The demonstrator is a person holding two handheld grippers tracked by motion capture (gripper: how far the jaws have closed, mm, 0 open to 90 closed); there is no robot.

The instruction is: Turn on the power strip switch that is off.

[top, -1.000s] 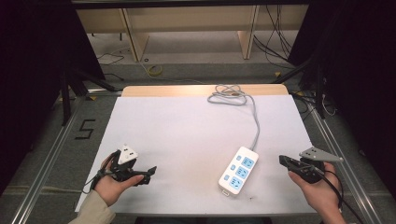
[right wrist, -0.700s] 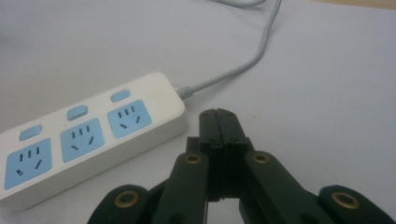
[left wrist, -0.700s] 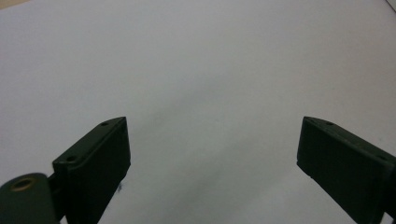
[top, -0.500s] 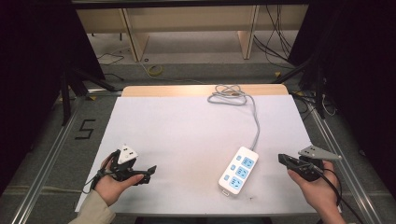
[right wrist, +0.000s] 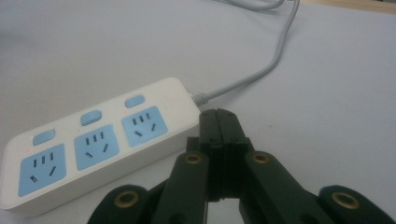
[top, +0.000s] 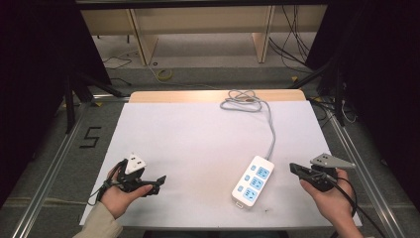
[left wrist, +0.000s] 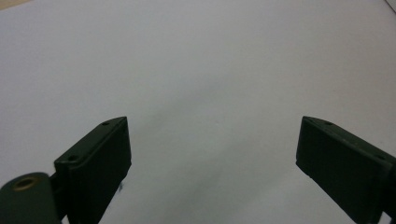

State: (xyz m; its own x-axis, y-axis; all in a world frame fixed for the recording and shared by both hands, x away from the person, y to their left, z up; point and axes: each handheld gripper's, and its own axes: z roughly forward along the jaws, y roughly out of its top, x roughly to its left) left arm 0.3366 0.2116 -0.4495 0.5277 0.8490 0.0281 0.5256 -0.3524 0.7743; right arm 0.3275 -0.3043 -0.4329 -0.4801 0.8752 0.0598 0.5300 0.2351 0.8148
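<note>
Nothing on the table had shifted since the earlier high views: both hands kept their places at the near edge, and the power strip (top: pixel 253 181) lay where it had been. That white strip, with three blue sockets and three blue switches, rested flat on the white table cover (top: pixel 198 139) toward the near right, set at a slant, its grey cable (top: pixel 270 129) running away to a loose coil (top: pixel 242 99) at the far edge by the bare wooden strip. The right gripper (top: pixel 293 168) was held in the person's right hand (top: pixel 329 198) just to the right of the strip, near it but apart, with its jaws pointing toward the strip. In the right gripper view its jaws were pressed fully together with nothing between them, their tips (right wrist: pixel 218 116) standing just in front of the strip's (right wrist: pixel 93 140) cabled end without touching it. The left gripper (top: pixel 161 179) sat in the left hand (top: pixel 121 196) at the near left, well apart from the strip; in the left gripper view its jaws were spread wide, holding nothing, with bare white cover (left wrist: pixel 210 93) beyond them.
</note>
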